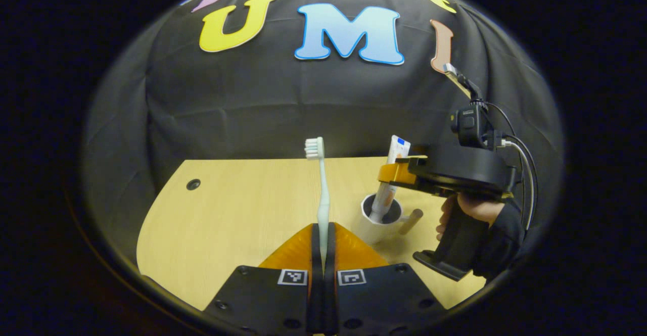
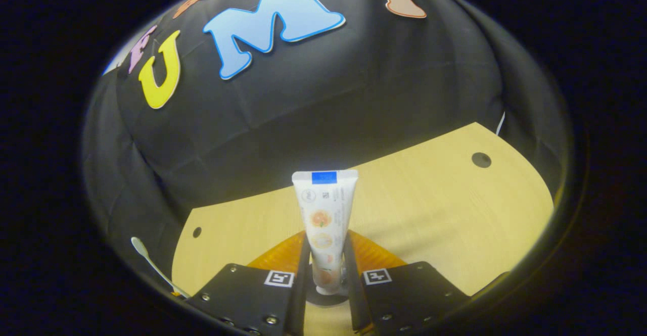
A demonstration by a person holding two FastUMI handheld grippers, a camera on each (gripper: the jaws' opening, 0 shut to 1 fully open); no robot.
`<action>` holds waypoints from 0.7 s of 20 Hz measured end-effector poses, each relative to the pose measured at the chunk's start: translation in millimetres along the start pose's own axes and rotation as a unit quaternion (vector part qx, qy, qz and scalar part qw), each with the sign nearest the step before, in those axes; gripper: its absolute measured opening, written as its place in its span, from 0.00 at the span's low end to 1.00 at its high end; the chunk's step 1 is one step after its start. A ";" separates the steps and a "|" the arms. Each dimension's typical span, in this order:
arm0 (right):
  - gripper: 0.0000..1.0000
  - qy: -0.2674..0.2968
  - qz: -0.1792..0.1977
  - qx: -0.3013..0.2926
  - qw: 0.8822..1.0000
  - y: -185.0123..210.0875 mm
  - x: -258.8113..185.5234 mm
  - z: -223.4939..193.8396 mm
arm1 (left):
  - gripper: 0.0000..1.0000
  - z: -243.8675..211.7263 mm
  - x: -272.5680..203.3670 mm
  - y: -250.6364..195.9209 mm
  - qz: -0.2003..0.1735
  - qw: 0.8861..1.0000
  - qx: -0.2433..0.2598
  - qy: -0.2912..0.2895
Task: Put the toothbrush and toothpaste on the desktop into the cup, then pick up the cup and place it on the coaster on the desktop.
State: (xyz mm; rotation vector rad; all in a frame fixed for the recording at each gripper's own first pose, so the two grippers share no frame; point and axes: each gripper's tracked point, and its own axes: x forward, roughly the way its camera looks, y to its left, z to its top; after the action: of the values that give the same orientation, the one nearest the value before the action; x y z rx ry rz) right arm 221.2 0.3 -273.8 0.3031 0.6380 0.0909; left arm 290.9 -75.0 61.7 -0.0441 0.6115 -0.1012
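Left tool (image 1: 322, 247): closed on the toothbrush (image 1: 321, 194), both fingers pressed against the lower handle; brush held upright, bristle head on top, above the desk (image 1: 237, 209).
Right tool (image 2: 327, 275): fingers either side of the toothpaste (image 2: 326, 220), gripping its lower part; tube nearly upright, flat crimped end up.
Right tool, left gripper view (image 1: 404, 172): held by a hand (image 1: 467, 209) in a dark sleeve, above the cup (image 1: 380, 220).
Toothpaste, left gripper view (image 1: 389, 184): cap end down inside the cup, tube leaning slightly, upper end clear of the rim.
Cup: white, upright on the desk, toward its right side in the left gripper view; pale wooden handle (image 1: 410, 221) pointing right.
Desk: light wood, round cable holes near the back corners (image 1: 193, 184).
Toothbrush, right gripper view (image 2: 151, 265): at the lower left edge, head up.
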 end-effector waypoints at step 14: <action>0.64 -0.078 0.007 0.006 0.997 -0.2 -57.8 52.3 | 0.07 37.2 28.9 -32.9 -0.024 0.999 0.009 -0.040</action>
State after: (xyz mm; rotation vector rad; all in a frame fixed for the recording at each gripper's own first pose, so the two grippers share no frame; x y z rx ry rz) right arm 206.2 -23.1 -201.0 0.3229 0.4825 0.0768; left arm 333.1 -110.4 78.0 -0.0459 0.5303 -0.1514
